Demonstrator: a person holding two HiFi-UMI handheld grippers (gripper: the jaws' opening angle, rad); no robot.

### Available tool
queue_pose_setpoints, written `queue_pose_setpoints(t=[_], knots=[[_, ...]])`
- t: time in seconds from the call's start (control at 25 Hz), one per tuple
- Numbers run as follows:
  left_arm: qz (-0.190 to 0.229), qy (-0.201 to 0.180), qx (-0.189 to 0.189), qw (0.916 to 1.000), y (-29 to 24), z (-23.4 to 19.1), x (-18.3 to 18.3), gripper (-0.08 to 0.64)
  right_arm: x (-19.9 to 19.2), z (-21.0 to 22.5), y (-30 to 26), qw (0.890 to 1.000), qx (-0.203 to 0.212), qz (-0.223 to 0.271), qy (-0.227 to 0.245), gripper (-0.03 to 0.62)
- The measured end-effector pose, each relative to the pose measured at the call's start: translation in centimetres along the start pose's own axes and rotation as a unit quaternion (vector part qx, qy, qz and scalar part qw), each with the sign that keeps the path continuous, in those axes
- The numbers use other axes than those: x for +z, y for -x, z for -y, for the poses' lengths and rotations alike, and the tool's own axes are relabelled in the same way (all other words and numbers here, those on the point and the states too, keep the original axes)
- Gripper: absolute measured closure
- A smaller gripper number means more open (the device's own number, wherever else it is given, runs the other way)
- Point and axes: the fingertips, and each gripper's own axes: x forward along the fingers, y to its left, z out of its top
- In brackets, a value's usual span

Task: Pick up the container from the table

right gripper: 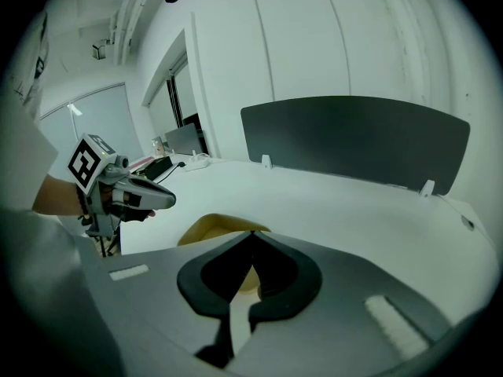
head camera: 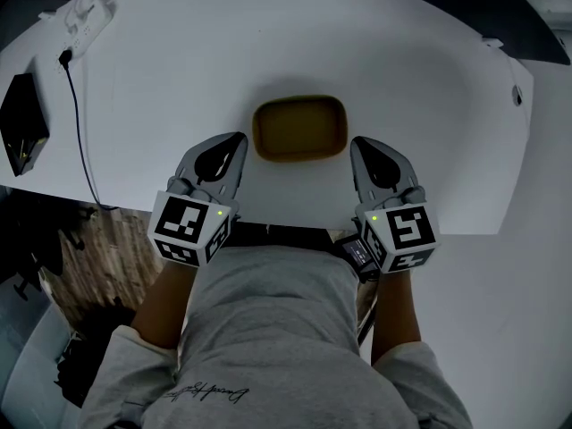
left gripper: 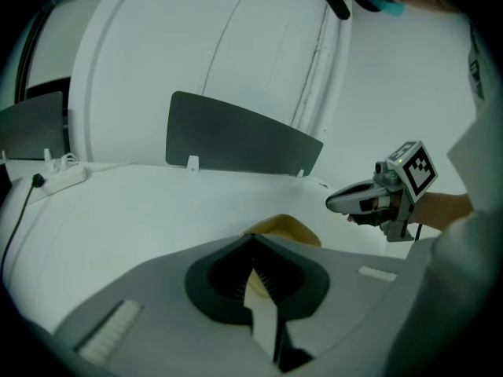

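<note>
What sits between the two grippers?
The container lies on the table between the left gripper and right gripper; clearest in the head view.

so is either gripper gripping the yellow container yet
No, the container sits on the table between the left gripper and the right gripper, whose jaws are shut with nothing in them.

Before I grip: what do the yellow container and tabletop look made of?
Container: likely thin moulded plastic or foam, matte mustard yellow, rounded corners; unclear which. Table: smooth white laminate or painted board, judging by its even, seamless surface.
</note>
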Motion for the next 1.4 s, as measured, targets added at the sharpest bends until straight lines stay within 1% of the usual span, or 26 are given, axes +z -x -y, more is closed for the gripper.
queue_pose_setpoints(t=[0.24,0.44,0.68,1.08,1.28,1.4], knots=[[-0.007,0.004,0.006,0.9999,-0.8,-0.5,-0.6,0.546,-0.4,0.4,-1.1,1.0,-0.004,-0.007,-0.002,0.571],[-0.019,0.01,0.003,0.9998,-1.4,-0.7,-1.4,0.511,-0.9,0.7,-2.0,1.0,-0.006,-0.014,-0.006,0.551],[-0.031,0.038,-0.009,0.9987,-2.2,-0.7,-2.5,0.474,-1.7,0.9,-2.8,1.0,-0.005,-0.02,-0.016,0.519],[-0.058,0.04,-0.015,0.9974,-3.5,-0.4,-4.0,0.428,-3.9,1.4,-4.2,0.998,-0.003,-0.051,-0.025,0.479],[-0.067,0.056,-0.026,0.9959,-4.1,-0.2,-4.5,0.411,-4.4,1.6,-4.9,0.998,-0.001,-0.061,-0.029,0.46],[-0.072,0.05,-0.023,0.9959,-4.4,-0.3,-4.8,0.4,-4.7,1.8,-5.4,0.997,-0.001,-0.065,-0.032,0.453]])
